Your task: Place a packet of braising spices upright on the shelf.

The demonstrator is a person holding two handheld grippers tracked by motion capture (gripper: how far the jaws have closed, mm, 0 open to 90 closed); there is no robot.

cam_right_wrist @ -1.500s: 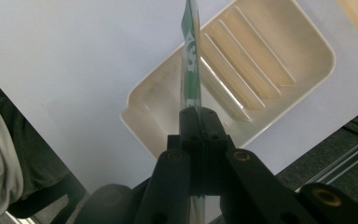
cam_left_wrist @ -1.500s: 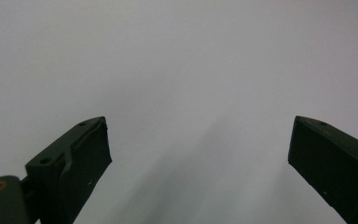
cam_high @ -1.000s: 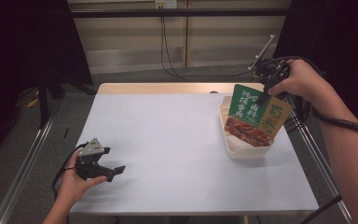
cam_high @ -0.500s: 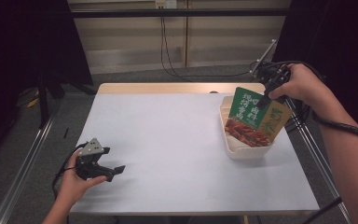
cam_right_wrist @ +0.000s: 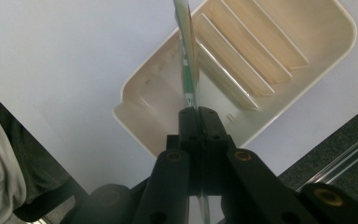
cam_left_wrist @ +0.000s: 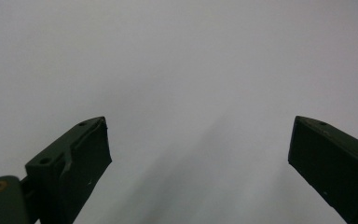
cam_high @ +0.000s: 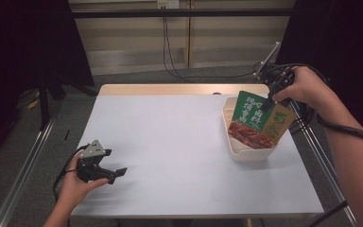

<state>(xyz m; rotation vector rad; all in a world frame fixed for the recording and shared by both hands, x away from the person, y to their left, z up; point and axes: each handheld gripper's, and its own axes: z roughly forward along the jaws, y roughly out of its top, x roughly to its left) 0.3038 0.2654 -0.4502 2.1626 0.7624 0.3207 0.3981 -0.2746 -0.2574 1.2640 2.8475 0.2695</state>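
A green and tan snack pouch with a picture of red food stands on edge in a cream slotted bin at the table's right side. My right gripper is shut on the pouch's top edge. In the right gripper view the pouch shows edge-on, running down from the closed jaws of the right gripper into the bin, in the compartment beside the dividers. My left gripper rests low at the table's near left, open. Its wide-apart fingers hold nothing over bare white tabletop.
The white table spreads between the two grippers. Bin dividers form several narrow slots. Metal rails run along the table's left and right sides, and cables hang at the back wall.
The right gripper has lifted slightly with the pouch, which stands a little higher in the bin. The left gripper has not moved.
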